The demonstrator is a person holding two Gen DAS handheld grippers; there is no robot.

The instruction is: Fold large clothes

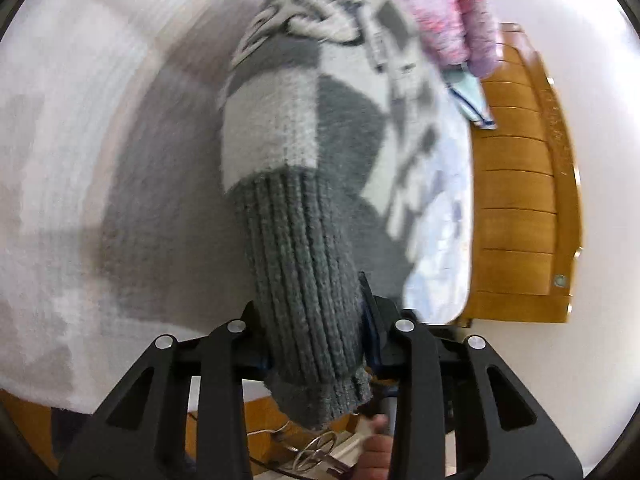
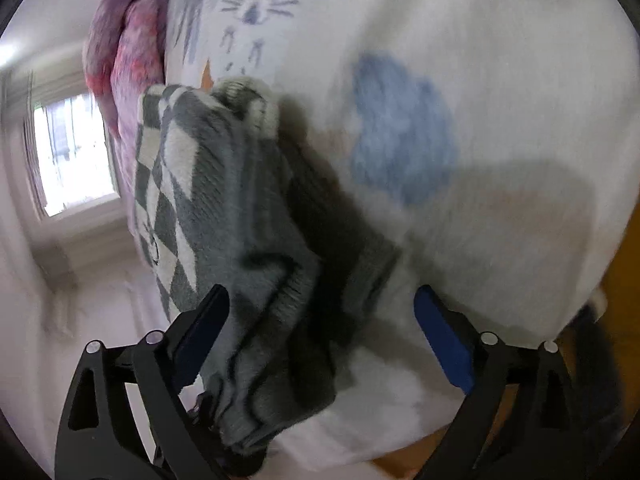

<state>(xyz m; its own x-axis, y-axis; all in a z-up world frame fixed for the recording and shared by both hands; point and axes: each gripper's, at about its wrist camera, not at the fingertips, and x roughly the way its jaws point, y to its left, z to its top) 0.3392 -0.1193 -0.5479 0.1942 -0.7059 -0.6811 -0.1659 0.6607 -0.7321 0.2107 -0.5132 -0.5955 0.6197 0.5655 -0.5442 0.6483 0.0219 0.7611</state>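
Your left gripper [image 1: 316,344] has its jaws clenched on the ribbed cuff [image 1: 304,280] of the grey-and-white checked sweater [image 1: 320,120]. The cuff passes between the jaws and its end hangs out behind them. The rest of the sleeve runs forward toward a pink knit garment [image 1: 440,12] at the far end.

Your right gripper [image 2: 320,320] has its jaws released and spread wide. A bunched grey fold of the sweater [image 2: 248,272] lies between them, against the left finger [image 2: 200,328]; the right finger [image 2: 444,344] is apart from it, over the white bed cover [image 2: 500,100] with the blue print. The sweater lies on the bed, crumpled, not spread flat.

Hazards from this position:

- Both views are blurred, so placement is uncertain. Closing the right jaws now could gather several layers, or catch the bed cover with the knit.
- Pulling on the cuff alone is likely to stretch the ribbing and drag the whole garment instead of straightening it.
- The loose knit could snag on the left gripper's linkage.
- The pink garment lies close to the sweater's far end and could be dragged along with it.
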